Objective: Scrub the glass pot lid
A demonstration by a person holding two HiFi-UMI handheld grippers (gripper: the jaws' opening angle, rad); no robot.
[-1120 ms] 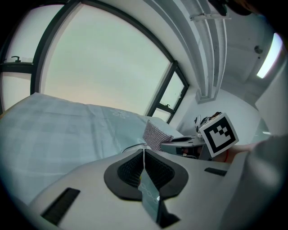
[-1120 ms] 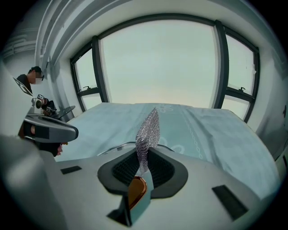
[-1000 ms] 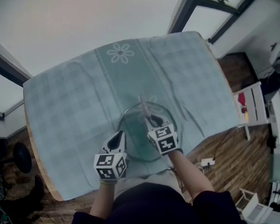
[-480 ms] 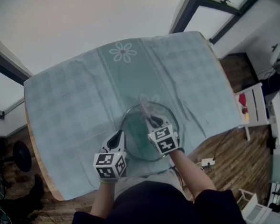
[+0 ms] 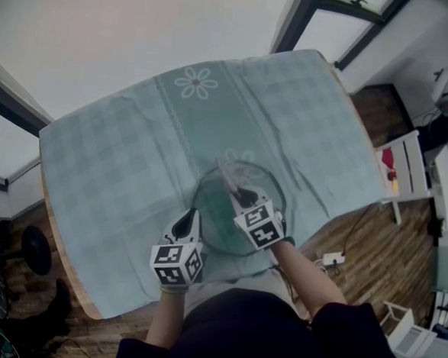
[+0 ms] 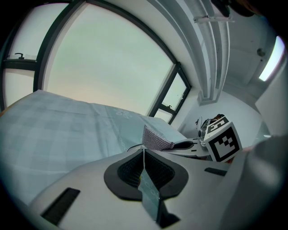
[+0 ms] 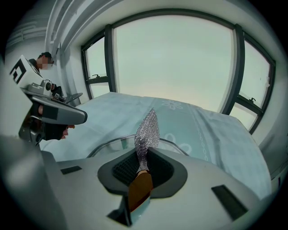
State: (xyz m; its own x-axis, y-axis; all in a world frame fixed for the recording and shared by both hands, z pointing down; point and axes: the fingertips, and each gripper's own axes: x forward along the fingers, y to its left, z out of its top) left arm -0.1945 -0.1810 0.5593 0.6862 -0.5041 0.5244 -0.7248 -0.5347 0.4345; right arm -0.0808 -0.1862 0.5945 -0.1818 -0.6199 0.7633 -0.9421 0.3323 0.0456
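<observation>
A round glass pot lid lies on the teal tablecloth near the table's front edge. My left gripper is at the lid's left rim with its jaws shut on that rim; the left gripper view shows the thin rim meeting the closed jaw tips. My right gripper hangs over the lid's far half, shut on a silver mesh scrubber. In the right gripper view the scrubber sticks up from the closed jaws, with the lid's rim beyond.
The tablecloth has a flower print at the far side and covers the whole table. A white chair stands to the right on the wooden floor. Large windows surround the table.
The right gripper and its scrubber have shifted slightly over the lid, a little nearer to me. The left gripper and the lid have stayed put.
</observation>
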